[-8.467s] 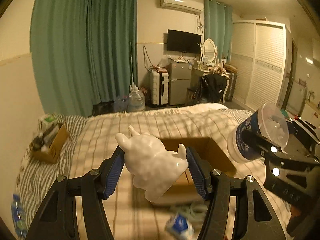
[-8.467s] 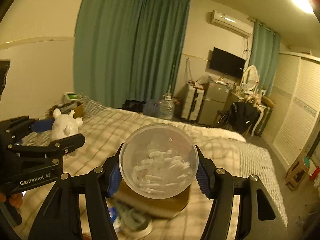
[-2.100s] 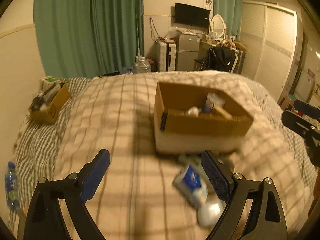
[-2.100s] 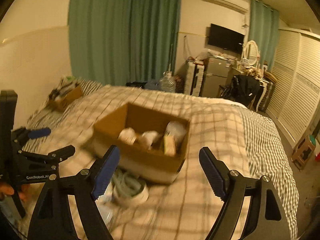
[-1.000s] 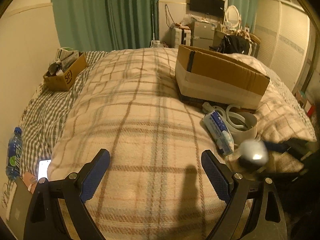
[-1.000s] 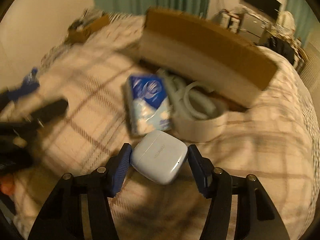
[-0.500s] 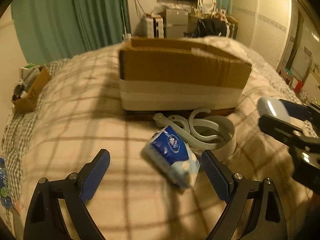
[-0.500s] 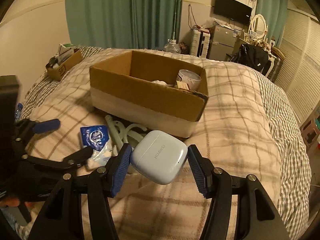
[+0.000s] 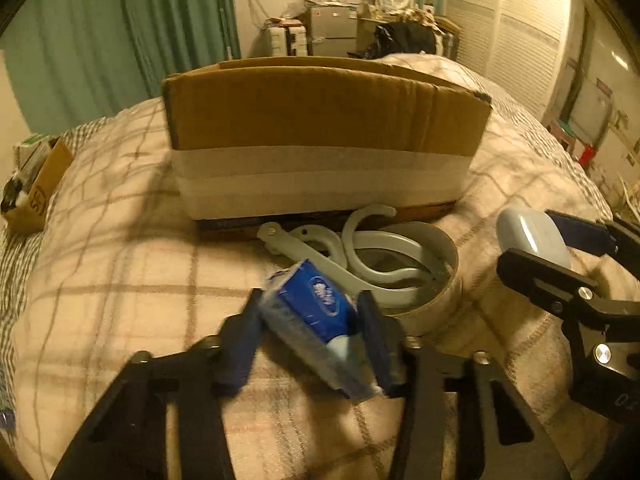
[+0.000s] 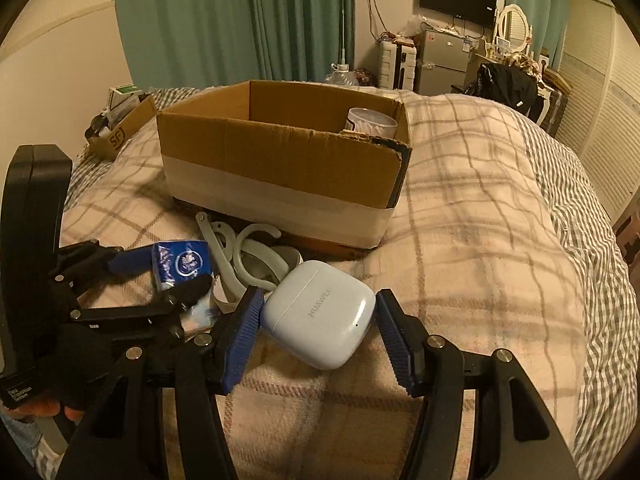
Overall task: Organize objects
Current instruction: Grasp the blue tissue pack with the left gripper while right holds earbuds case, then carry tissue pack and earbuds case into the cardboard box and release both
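Observation:
My left gripper [image 9: 310, 320] is shut on a blue tissue pack [image 9: 316, 304], held just above the checked blanket; it also shows in the right wrist view [image 10: 182, 264]. My right gripper [image 10: 318, 316] is shut on a white earbuds case [image 10: 320, 314], seen at the right of the left wrist view [image 9: 532, 236]. An open cardboard box [image 9: 324, 132] stands on the bed behind both; in the right wrist view [image 10: 280, 156] a clear round tub [image 10: 370, 120] shows inside it.
A white tape roll [image 9: 432, 280] with grey plastic hooks [image 9: 360, 248] lies in front of the box. A small cardboard box of clutter [image 10: 124, 124] sits at the bed's far left. Suitcases, a fridge and wardrobes stand beyond the bed.
My left gripper has moved forward and closed on the tissue pack, lifting it slightly. My right gripper still holds the earbuds case and has moved a little closer to the box.

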Action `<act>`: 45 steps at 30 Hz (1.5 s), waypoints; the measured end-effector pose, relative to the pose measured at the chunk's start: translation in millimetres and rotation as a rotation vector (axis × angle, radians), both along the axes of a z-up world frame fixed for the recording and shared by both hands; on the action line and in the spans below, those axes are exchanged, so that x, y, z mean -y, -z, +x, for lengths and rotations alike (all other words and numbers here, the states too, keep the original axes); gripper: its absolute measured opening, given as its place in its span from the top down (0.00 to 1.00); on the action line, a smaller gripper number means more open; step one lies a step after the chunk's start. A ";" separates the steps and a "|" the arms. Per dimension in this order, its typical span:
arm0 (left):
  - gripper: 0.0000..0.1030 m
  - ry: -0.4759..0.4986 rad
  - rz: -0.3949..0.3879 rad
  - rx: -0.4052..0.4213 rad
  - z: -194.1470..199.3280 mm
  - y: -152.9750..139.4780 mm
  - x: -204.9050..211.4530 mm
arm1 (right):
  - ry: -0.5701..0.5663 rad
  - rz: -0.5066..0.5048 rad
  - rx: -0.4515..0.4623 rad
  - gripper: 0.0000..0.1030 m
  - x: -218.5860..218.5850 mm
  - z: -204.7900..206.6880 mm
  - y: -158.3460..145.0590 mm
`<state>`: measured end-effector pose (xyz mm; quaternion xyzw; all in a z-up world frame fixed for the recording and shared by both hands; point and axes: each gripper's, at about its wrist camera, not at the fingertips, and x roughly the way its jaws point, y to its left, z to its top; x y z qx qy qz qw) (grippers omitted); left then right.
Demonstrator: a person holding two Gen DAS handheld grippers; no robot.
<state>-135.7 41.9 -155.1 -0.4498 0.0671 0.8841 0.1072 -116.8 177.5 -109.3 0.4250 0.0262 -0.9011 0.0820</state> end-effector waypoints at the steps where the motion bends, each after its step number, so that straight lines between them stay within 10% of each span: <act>1: 0.65 -0.012 0.011 -0.001 1.2 -1.3 2.7 | 0.001 0.001 -0.002 0.44 -0.2 0.9 -0.4; 17: 0.77 -0.030 0.032 -0.161 49.8 -61.4 14.6 | -0.026 0.007 -0.083 0.44 6.5 20.8 -35.8; 35: 0.77 -0.049 0.072 -0.435 -62.1 -201.6 23.5 | -0.108 -0.036 -0.291 0.44 24.7 -73.3 -164.2; 45: 0.77 -0.145 0.011 -0.461 -116.4 -145.0 22.4 | -0.004 -0.084 -0.209 0.44 25.4 -156.6 -137.0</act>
